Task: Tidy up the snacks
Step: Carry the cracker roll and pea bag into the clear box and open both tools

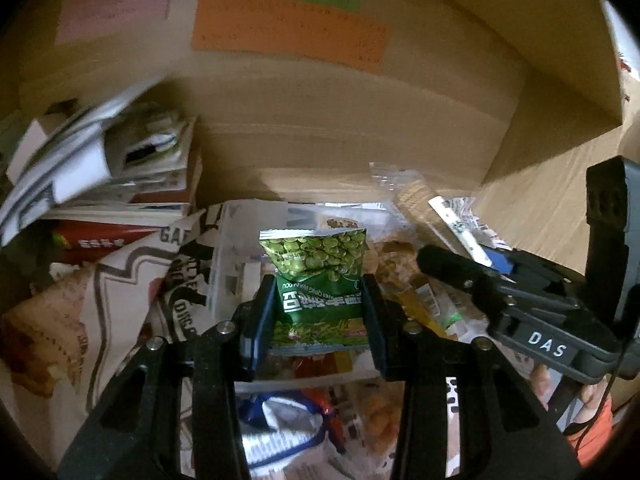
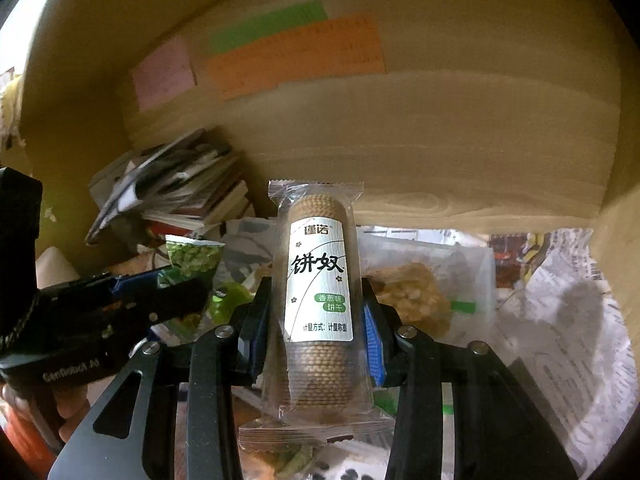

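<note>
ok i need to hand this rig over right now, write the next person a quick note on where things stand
Left gripper: shut on the green pea packet, lifted.
Right gripper: shut on the cracker sleeve, lifted upright.
Beneath both: a clear bin and loose snacks on newspaper, inside a cardboard box.
Done: both packs picked.
Left: place both, then sort the remaining pile.

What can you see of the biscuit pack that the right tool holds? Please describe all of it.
The biscuit pack is a clear plastic sleeve with crimped ends, holding a stack of round brown biscuits. A white label with black Chinese characters and a green patch covers its middle. It stands upright, lifted above the other snacks, clamped at its sides by the right tool.
</note>
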Demonstrator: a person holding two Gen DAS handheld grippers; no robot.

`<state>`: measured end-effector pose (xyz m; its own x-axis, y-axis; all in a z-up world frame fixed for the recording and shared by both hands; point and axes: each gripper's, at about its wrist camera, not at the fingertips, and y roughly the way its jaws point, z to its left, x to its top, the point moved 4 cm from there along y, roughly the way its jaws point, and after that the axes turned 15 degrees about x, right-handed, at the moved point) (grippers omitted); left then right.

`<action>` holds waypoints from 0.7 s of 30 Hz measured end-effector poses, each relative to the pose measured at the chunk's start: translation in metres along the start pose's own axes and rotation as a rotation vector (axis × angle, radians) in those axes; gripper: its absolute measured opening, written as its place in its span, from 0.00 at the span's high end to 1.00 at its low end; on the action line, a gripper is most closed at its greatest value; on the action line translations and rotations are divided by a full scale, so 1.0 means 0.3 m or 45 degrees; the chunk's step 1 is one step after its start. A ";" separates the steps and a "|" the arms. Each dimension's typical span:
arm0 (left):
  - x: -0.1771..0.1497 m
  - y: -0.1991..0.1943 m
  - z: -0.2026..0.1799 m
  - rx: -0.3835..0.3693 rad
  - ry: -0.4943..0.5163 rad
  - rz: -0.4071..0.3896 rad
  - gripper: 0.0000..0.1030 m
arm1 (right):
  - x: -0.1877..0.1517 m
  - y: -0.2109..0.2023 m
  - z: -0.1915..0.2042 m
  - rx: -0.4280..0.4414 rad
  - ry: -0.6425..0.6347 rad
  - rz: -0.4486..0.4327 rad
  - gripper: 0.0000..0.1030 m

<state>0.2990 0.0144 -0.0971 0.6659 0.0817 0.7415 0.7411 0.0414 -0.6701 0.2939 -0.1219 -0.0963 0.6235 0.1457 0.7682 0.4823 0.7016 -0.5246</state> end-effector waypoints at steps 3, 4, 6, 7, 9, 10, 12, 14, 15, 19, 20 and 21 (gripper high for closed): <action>0.008 0.028 -0.014 0.000 0.012 0.015 0.60 | 0.001 0.035 -0.021 -0.001 0.026 0.026 0.65; 0.011 0.034 -0.017 0.001 0.014 0.017 0.60 | 0.000 0.044 -0.026 0.002 0.033 0.033 0.65; 0.015 0.047 -0.020 -0.004 0.017 0.020 0.60 | 0.003 0.054 -0.031 -0.007 0.035 0.039 0.64; 0.018 0.054 -0.022 -0.006 0.017 0.024 0.60 | 0.005 0.058 -0.035 -0.011 0.035 0.042 0.64; 0.022 0.066 -0.024 -0.006 0.013 0.030 0.60 | 0.013 0.054 -0.040 -0.023 0.029 0.031 0.64; 0.023 0.072 -0.022 0.000 0.007 0.029 0.60 | 0.019 0.049 -0.040 -0.030 0.024 0.026 0.64; 0.026 0.083 -0.015 0.013 -0.003 0.035 0.59 | 0.027 0.040 -0.042 -0.025 0.021 0.020 0.64; 0.026 0.091 -0.009 -0.006 -0.017 0.056 0.59 | 0.029 0.031 -0.041 -0.036 0.008 0.018 0.64; 0.025 0.094 -0.005 -0.016 -0.024 0.067 0.59 | 0.028 0.030 -0.040 -0.038 0.002 0.022 0.64; 0.017 0.065 0.008 -0.016 -0.014 0.053 0.58 | 0.018 0.007 -0.019 -0.024 -0.012 0.043 0.64; 0.013 0.055 0.012 -0.015 -0.010 0.046 0.57 | 0.016 0.000 -0.013 -0.024 -0.017 0.049 0.64; 0.011 0.038 0.015 -0.013 -0.005 0.036 0.53 | 0.013 -0.006 -0.005 -0.023 -0.027 0.051 0.63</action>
<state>0.3092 0.0198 -0.1025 0.6864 0.0868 0.7220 0.7227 0.0285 -0.6905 0.2964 -0.1236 -0.0930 0.6293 0.1887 0.7539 0.4684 0.6820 -0.5616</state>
